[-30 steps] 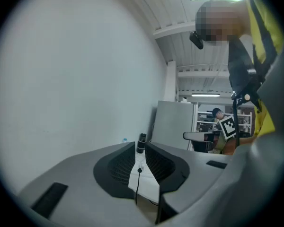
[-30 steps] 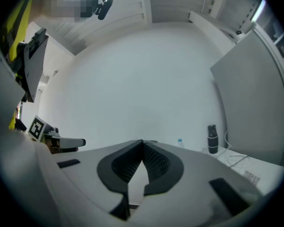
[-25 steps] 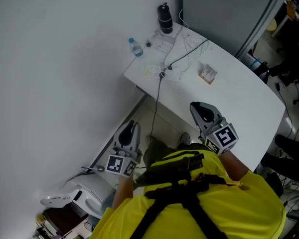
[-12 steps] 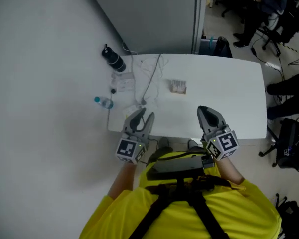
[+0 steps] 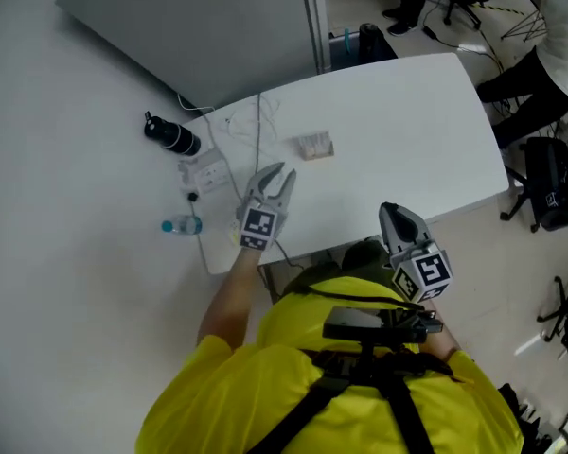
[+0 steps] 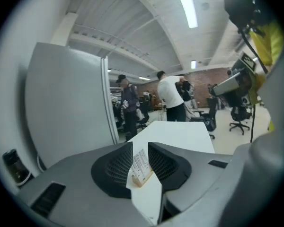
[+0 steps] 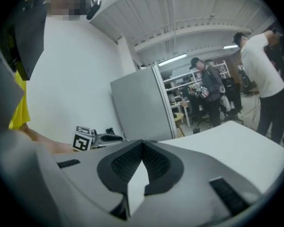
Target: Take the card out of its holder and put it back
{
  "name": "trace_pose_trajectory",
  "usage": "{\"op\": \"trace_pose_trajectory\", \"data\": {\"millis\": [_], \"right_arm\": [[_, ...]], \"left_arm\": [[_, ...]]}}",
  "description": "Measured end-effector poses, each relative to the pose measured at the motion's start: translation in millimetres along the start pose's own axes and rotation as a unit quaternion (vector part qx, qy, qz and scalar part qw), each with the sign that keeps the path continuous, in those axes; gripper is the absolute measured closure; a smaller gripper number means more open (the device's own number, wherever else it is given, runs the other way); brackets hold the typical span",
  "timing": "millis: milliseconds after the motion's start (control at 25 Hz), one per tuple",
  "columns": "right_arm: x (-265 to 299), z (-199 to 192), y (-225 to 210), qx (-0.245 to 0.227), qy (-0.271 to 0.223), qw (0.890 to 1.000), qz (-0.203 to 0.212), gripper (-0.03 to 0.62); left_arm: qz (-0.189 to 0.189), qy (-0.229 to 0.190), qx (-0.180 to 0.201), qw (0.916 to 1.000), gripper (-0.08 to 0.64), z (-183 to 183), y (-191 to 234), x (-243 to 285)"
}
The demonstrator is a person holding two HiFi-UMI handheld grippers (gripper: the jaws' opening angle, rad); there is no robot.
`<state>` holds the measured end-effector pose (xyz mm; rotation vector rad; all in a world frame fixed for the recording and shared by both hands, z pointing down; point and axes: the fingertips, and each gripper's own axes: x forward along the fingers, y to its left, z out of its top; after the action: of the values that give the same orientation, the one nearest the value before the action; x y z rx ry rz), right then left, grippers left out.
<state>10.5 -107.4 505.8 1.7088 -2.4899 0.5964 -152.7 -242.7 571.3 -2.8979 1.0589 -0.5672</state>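
Observation:
A small card (image 5: 314, 144) stands upright in a wooden holder (image 6: 143, 179) near the middle of the white table (image 5: 407, 130). My left gripper (image 5: 276, 178) hovers over the table's left part, a short way in front of the card and apart from it. In the left gripper view the card (image 6: 140, 161) shows through the gap of the left gripper (image 6: 140, 146), which is open; its jaws have just been closing with nothing between them. My right gripper (image 5: 392, 214) hangs at the table's front edge, shut and empty, its tips meeting in the right gripper view (image 7: 142, 144).
A black bottle (image 5: 171, 136), a power strip (image 5: 202, 173) with a cable (image 5: 258, 121) and a small water bottle (image 5: 181, 225) lie at the table's left end. A grey partition (image 5: 199, 26) stands behind. Office chairs (image 5: 549, 183) and standing people (image 6: 173, 98) are to the right.
The head view has swung round. My left gripper has come up from beside the table's edge to above the tabletop, near the card. The right gripper has stayed at the front edge.

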Motion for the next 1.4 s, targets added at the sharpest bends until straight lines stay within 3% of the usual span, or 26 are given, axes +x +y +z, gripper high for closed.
{"op": "trace_pose_trajectory", "data": {"millis": [120,200,320,560,720,920,1040,1120,1240,1400], "right_arm": [[-22.6,-28.7,-2.4,0.024,0.026,0.999,-0.026,0.588],[-32.6,-40.7,-3.2,0.025,0.04,0.998,-0.041,0.588],[-35.1,-49.0,-7.0,0.033,0.048,0.996,-0.062,0.588],[-16.5,-62.1,-2.0,0.048,0.066,0.995,-0.054,0.588],[-2.4,-79.6,5.7,0.06,0.096,0.993,-0.027,0.588],[30.7,-81.1,3.8,0.058,0.104,0.993,-0.011,0.588],[42.2,-84.4,6.5,0.061,0.115,0.991,0.001,0.588],[50.5,-85.8,7.7,0.057,0.12,0.991,0.009,0.588],[57.0,-85.0,5.8,0.053,0.126,0.991,0.014,0.588],[63.0,-78.7,2.2,0.051,0.121,0.991,0.012,0.588]], "left_arm": [[-0.088,0.027,0.045,0.9948,0.466,-14.8,-0.6,29.8],[-0.114,0.047,0.067,0.9901,0.466,-25.0,8.7,51.3],[-0.158,0.067,0.058,0.9835,0.466,-48.9,18.4,84.2],[-0.182,0.092,0.028,0.9786,0.466,-87.2,38.1,124.7],[-0.224,0.108,0.003,0.9685,0.42,-105.0,28.4,132.4],[-0.271,0.072,-0.049,0.9588,0.425,-98.0,27.3,146.4],[-0.3,0.062,-0.042,0.951,0.445,-98.1,19.0,144.4],[-0.3,0.055,-0.03,0.9519,0.532,-99.9,20.0,146.1],[-0.295,0.052,-0.015,0.9538,0.537,-98.1,16.3,143.6],[-0.283,0.037,-0.026,0.9582,0.546,-91.3,16.9,138.4]]}}
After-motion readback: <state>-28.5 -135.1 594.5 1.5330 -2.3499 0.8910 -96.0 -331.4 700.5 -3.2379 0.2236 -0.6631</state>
